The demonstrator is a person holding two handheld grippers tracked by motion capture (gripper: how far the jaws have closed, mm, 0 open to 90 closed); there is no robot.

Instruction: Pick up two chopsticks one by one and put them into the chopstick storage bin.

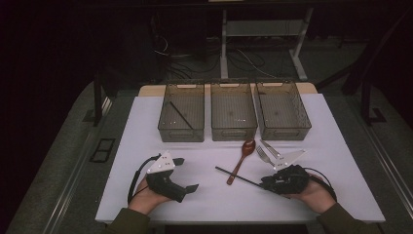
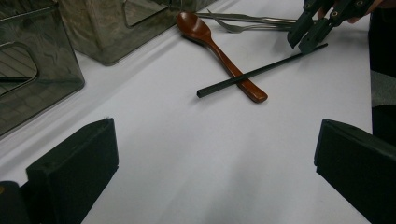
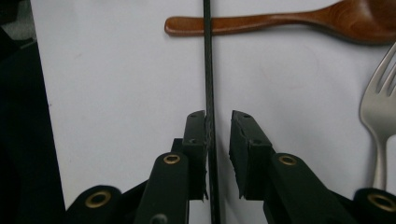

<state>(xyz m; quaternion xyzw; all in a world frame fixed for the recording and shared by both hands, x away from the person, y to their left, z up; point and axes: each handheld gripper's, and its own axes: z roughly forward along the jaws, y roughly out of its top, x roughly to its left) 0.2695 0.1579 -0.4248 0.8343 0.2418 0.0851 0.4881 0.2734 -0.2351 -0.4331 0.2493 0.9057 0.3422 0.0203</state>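
Observation:
A black chopstick (image 1: 238,176) (image 2: 261,72) lies slantwise on the white table, crossing the handle of a brown wooden spoon (image 1: 241,161) (image 2: 219,51) (image 3: 280,21). My right gripper (image 1: 263,183) (image 3: 218,121) is low over the chopstick's (image 3: 208,70) near end, its jaws narrowly open on either side of it. The stick touches one jaw and a gap shows at the other. My left gripper (image 1: 187,174) (image 2: 215,154) rests at the front left, jaws wide open with nothing between them. The right gripper (image 2: 308,32) also shows in the left gripper view.
Three clear bins stand in a row at the back: left (image 1: 181,134), middle (image 1: 234,132), right (image 1: 285,131). A second black chopstick (image 1: 180,114) lies in the left bin. A metal fork (image 1: 263,153) (image 3: 380,112) and another metal utensil (image 1: 270,147) lie beside the spoon.

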